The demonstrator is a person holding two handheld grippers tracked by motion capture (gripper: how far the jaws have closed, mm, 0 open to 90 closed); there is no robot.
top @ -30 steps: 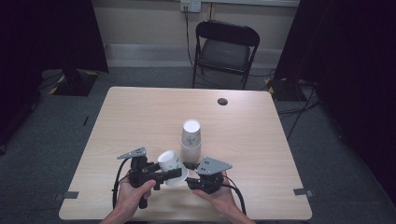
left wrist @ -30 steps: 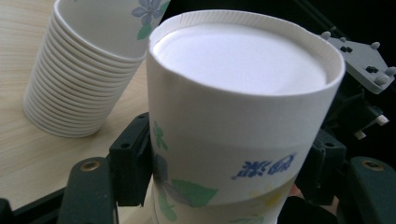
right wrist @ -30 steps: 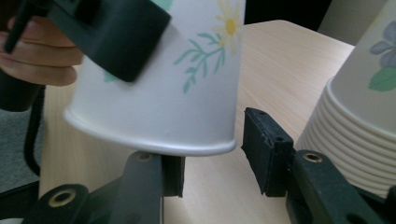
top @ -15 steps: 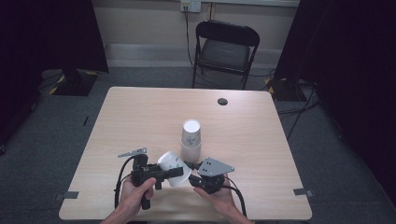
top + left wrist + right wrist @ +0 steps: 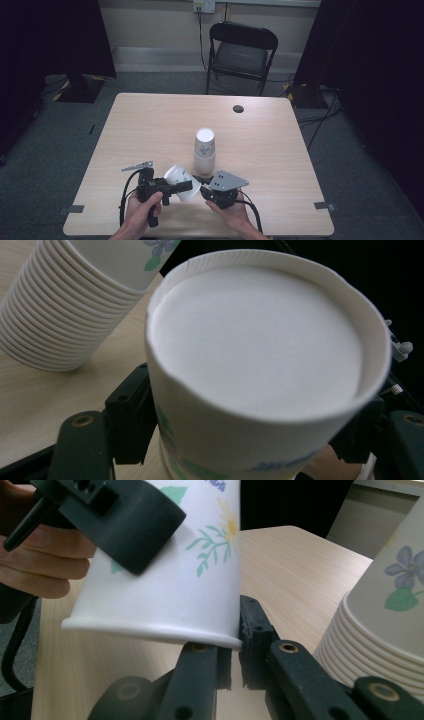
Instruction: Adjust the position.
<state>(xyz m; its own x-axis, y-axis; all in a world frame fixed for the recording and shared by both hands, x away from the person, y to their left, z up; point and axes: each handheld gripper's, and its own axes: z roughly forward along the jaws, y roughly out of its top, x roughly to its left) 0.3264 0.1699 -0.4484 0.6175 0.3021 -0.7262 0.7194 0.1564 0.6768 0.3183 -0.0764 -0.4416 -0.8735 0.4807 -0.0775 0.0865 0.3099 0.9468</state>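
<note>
A white paper cup [image 5: 176,176] with a flower print hangs tilted just above the table's near edge. My left gripper [image 5: 182,184] is shut on its wall. In the left gripper view the cup's base [image 5: 255,350] faces the camera, with a black jaw on each side. My right gripper [image 5: 200,181] meets the cup from the right. In the right gripper view its jaws pinch the cup's rim [image 5: 235,642], one inside and one outside. A stack of upside-down cups [image 5: 205,147] stands right behind both grippers.
The wooden table [image 5: 150,125] has a small black round grommet [image 5: 238,108] near its far edge. A black folding chair [image 5: 240,50] stands beyond the table. Cables trail from both grippers toward the near edge.
The held cup and the left gripper have shifted slightly toward the near edge, away from the stack. The right gripper has stayed at the cup's rim.
</note>
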